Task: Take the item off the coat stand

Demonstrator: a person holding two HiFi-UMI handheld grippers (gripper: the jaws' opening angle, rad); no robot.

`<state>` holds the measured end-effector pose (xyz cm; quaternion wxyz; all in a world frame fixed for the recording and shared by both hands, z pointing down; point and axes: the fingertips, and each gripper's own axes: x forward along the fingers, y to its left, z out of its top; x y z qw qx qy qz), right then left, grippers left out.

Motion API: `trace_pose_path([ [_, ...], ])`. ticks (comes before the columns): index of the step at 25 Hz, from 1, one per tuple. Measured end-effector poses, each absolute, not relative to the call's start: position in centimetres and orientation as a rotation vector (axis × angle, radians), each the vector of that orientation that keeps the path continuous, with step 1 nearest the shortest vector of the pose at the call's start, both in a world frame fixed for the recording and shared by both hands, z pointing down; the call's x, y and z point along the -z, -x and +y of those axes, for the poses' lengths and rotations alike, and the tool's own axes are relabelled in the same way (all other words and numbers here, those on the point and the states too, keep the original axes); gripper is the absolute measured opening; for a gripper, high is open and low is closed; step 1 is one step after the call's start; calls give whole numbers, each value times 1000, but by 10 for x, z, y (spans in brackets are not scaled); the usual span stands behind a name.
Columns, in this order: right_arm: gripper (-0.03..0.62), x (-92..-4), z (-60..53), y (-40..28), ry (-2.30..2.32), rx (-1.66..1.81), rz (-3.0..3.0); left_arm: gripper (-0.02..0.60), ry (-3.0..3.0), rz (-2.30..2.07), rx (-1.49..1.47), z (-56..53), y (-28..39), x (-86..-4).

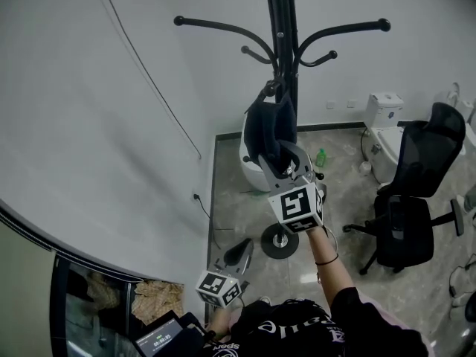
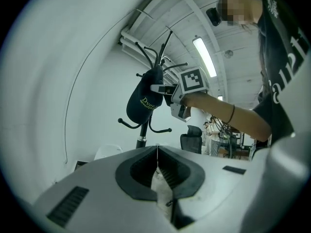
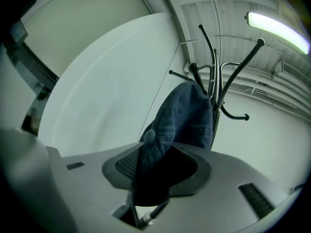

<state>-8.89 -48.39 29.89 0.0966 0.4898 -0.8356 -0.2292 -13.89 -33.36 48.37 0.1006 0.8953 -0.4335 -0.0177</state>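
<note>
A dark blue cap (image 1: 264, 129) hangs from a hook on the black coat stand (image 1: 285, 43), against its pole. My right gripper (image 1: 286, 158) is raised to the cap's lower edge. In the right gripper view the cap (image 3: 187, 115) drapes down into the right gripper (image 3: 146, 144), whose jaws are closed on its fabric. The left gripper view shows the same cap (image 2: 145, 98) from the side, with the right gripper (image 2: 163, 89) at it. My left gripper (image 1: 242, 253) is held low near the stand's round base (image 1: 280, 242); the left gripper (image 2: 157, 149) is shut with nothing in it.
A black office chair (image 1: 416, 199) stands at the right, with a white toilet-like unit (image 1: 383, 132) behind it. A green bottle (image 1: 320, 157) and a white round bin (image 1: 253, 171) sit on the floor by the stand. A thin cable (image 1: 149, 88) runs down the white wall.
</note>
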Motion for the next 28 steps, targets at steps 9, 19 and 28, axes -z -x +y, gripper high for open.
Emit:
trace_pose_path([
  [9,34,-259,-447,66,-1570,729,-2631,5,-2641,-1227,50,-327,153,-492],
  [19,34,-198,-368,84,-1515,916,-2816,5,-2660,-1148,46,-303,155,-497],
  [28,34,-226,-324,99,-1438,830,-2840,5,-2635,-1157,54,-280,165,-507],
])
